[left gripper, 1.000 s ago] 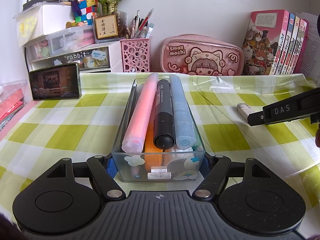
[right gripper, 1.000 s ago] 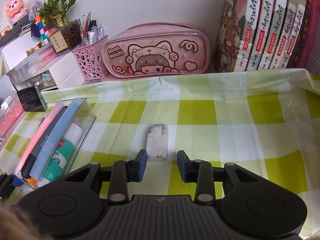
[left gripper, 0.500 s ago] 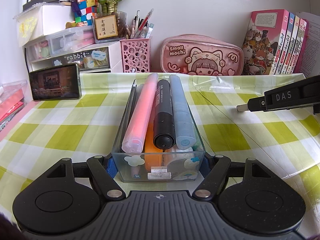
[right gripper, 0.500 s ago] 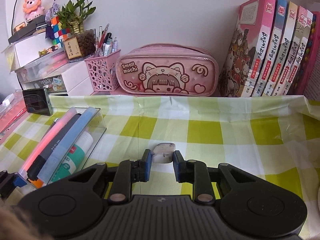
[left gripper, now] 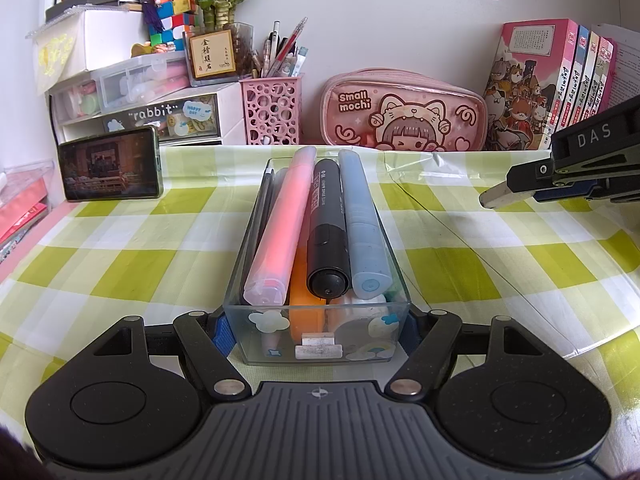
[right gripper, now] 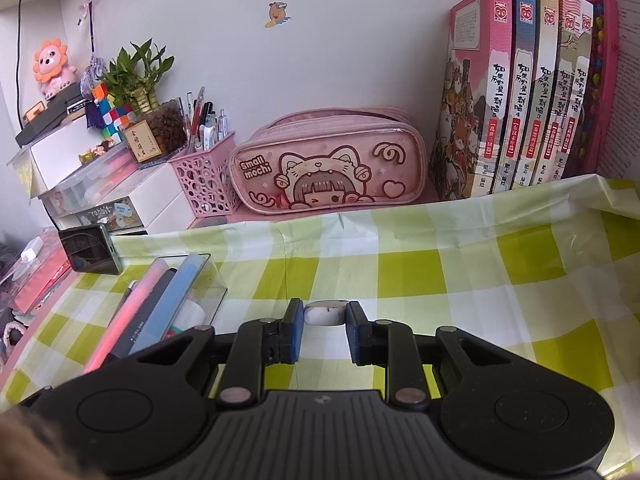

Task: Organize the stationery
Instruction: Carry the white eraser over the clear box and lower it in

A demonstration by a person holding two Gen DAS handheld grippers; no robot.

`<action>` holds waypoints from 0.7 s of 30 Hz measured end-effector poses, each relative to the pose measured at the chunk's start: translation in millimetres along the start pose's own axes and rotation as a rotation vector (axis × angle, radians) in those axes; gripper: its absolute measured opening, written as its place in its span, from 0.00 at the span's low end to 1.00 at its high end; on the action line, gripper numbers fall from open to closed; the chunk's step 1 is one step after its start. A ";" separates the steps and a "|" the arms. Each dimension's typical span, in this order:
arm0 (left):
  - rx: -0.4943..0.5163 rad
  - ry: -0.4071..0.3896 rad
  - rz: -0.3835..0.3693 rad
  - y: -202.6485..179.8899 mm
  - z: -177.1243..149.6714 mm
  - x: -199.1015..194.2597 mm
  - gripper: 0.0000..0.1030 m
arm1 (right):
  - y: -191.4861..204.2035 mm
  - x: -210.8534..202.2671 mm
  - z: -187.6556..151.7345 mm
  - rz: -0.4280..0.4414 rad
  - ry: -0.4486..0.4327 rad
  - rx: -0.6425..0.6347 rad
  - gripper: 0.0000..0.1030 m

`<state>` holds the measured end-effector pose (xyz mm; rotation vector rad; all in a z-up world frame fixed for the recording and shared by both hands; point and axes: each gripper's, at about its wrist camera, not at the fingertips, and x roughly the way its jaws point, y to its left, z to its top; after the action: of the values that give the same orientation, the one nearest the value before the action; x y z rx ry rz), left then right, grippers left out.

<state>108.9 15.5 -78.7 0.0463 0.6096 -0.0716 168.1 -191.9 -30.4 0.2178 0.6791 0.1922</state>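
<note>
The left gripper (left gripper: 318, 334) is clenched on the near end of the clear organizer box (left gripper: 316, 280), one blue pad on each side wall; this grip presumably steadies the box for loading. Inside it, a pink highlighter (left gripper: 280, 232), a black marker (left gripper: 326, 232) and a blue marker (left gripper: 362, 224) lie lengthwise on top of smaller items. To the right of the box, the right gripper (right gripper: 322, 328) is closed on a worn white eraser (right gripper: 325, 312), pinched at its sides and carried clear of the checked tablecloth (right gripper: 480, 280), probably bound for the box. Against the wall stand a pink pencil case (left gripper: 404, 112) and a pink pen basket (left gripper: 272, 112).
</note>
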 end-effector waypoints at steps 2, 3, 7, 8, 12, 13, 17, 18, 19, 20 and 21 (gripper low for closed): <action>0.000 0.000 0.000 -0.1 0.0 0.0 0.71 | -0.3 -3.1 2.4 0.015 -0.001 0.017 0.44; 0.000 0.000 0.000 0.0 0.0 0.0 0.71 | -0.5 -4.1 3.2 0.021 -0.002 0.025 0.44; 0.000 0.000 0.000 0.1 0.0 0.0 0.71 | -0.6 -7.0 5.8 0.037 -0.006 0.043 0.44; 0.000 0.000 0.000 0.0 0.0 0.0 0.71 | -1.3 -7.4 6.1 0.048 -0.005 0.052 0.44; 0.000 0.000 0.000 0.1 0.0 0.0 0.71 | -2.3 -7.0 8.1 0.072 0.001 0.079 0.44; 0.000 0.000 0.000 0.0 -0.1 0.0 0.71 | -2.5 -7.3 8.8 0.083 0.002 0.088 0.44; 0.000 0.000 0.000 0.0 -0.1 0.0 0.71 | -0.6 -7.9 10.6 0.107 0.002 0.104 0.44; -0.001 0.000 -0.001 0.1 -0.1 0.0 0.71 | 0.3 -7.7 10.9 0.104 0.001 0.102 0.44; 0.000 0.000 0.000 -0.1 -0.1 0.0 0.71 | 0.6 -7.5 11.3 0.106 0.001 0.104 0.44; 0.000 0.000 0.000 -0.1 -0.1 0.0 0.71 | 0.5 -7.1 11.6 0.110 0.003 0.107 0.44; 0.000 0.000 0.000 0.0 -0.1 0.0 0.71 | 0.2 -6.9 12.0 0.116 0.004 0.113 0.44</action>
<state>108.9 15.5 -78.8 0.0466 0.6096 -0.0718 170.4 -195.1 -17.1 0.3661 0.6830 0.2656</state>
